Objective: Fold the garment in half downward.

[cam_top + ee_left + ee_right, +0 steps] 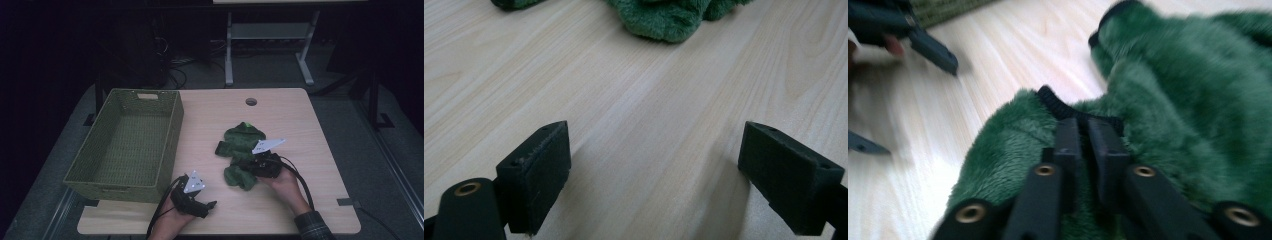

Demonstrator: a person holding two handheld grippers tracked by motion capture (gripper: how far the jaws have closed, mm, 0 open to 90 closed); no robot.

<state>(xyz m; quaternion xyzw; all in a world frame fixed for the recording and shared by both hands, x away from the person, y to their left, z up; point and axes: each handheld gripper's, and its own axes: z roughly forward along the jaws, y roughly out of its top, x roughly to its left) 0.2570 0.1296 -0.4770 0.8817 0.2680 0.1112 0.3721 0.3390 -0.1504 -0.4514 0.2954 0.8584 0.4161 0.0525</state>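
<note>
A green fleece garment with black trim lies crumpled on the wooden table, right of centre. My right gripper comes at its near lobe from the right. In the right gripper view its jaws stand almost together, pinched on the black-edged fold of the garment. My left gripper rests near the table's front edge, left of the garment and apart from it. Its jaws are wide open over bare wood, and the garment's edge lies farther ahead.
A green woven basket with nothing in it stands on the table's left side. A round cable hole sits near the far edge. The left gripper appears blurred in the right gripper view's upper left. A desk frame stands behind the table.
</note>
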